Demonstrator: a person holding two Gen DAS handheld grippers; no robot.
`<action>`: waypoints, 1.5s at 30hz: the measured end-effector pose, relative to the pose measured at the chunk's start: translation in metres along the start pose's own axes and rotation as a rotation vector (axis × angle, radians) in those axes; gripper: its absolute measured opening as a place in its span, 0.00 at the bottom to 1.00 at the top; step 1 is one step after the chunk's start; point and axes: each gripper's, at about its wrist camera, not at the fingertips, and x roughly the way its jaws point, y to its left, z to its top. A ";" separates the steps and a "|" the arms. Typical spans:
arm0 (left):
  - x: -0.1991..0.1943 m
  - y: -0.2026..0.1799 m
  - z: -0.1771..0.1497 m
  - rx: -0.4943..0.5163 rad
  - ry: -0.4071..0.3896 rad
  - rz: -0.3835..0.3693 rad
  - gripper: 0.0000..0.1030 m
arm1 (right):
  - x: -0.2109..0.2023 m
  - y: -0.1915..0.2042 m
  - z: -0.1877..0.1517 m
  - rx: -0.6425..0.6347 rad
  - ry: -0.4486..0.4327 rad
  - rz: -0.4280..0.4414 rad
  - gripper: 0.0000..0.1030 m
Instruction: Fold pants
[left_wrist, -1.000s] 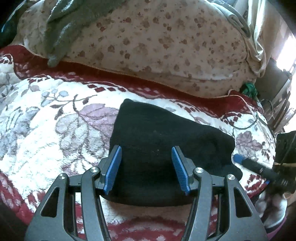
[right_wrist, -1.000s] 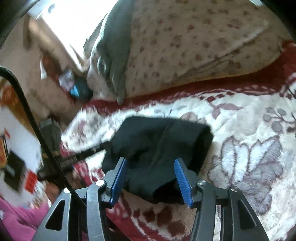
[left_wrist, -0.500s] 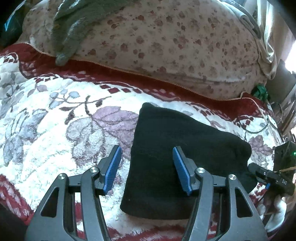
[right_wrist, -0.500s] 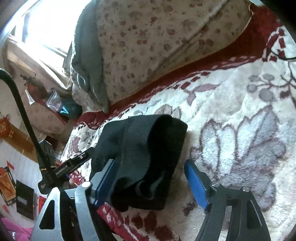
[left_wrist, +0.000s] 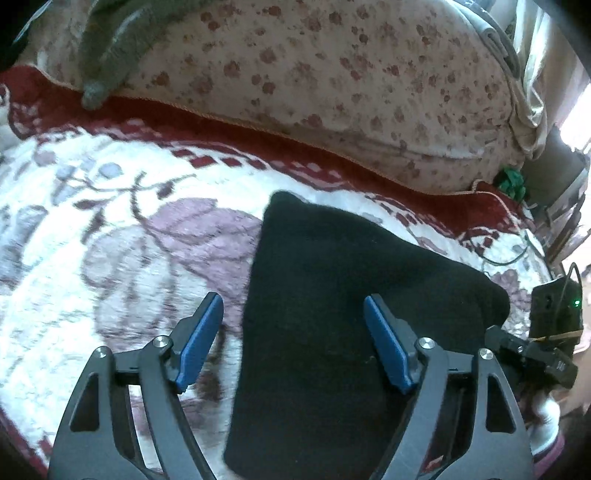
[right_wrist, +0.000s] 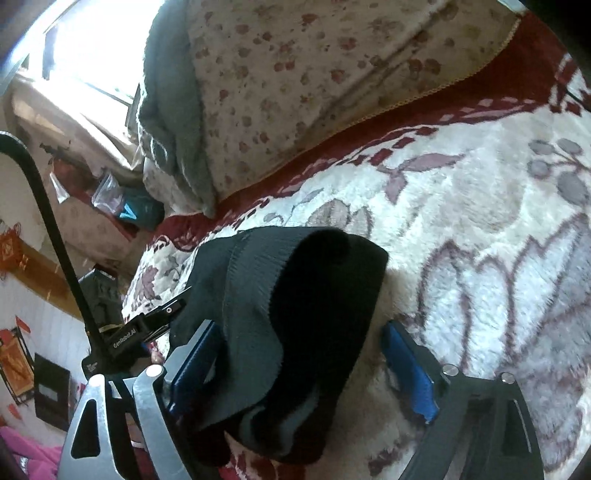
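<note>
Black folded pants (left_wrist: 343, 332) lie in a compact bundle on the floral blanket (left_wrist: 110, 258) of the bed, near its front edge, w/ a spotted pillow (left_wrist: 332, 92) behind and a grey cloth (left_wrist: 110, 48) draped over the pillow's far end.

Left hand-held gripper (left_wrist: 293, 339) tilts steeply down over the bundle's left edge. Its jaws have just been opening and stand wide: one blue pad sits over bare blanket, the other over the black fabric, neither pressing on it. Nothing held.

Right hand-held gripper (right_wrist: 299, 369) comes in lower & shallower at the bundle's other end, where the ribbed waistband (right_wrist: 258, 295) shows. Jaws have just been opening here too, now spread either side of the pants end; fabric lies btw them, pads apart from it, no grip.
</note>
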 end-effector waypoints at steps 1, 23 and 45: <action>0.002 0.000 0.000 -0.009 0.004 -0.012 0.77 | 0.001 0.002 0.000 -0.014 0.002 -0.008 0.86; -0.101 0.065 0.022 -0.084 -0.166 0.106 0.32 | 0.051 0.119 0.029 -0.248 0.014 0.175 0.43; -0.134 0.189 -0.002 -0.326 -0.155 0.414 0.58 | 0.193 0.202 0.037 -0.424 0.186 -0.020 0.69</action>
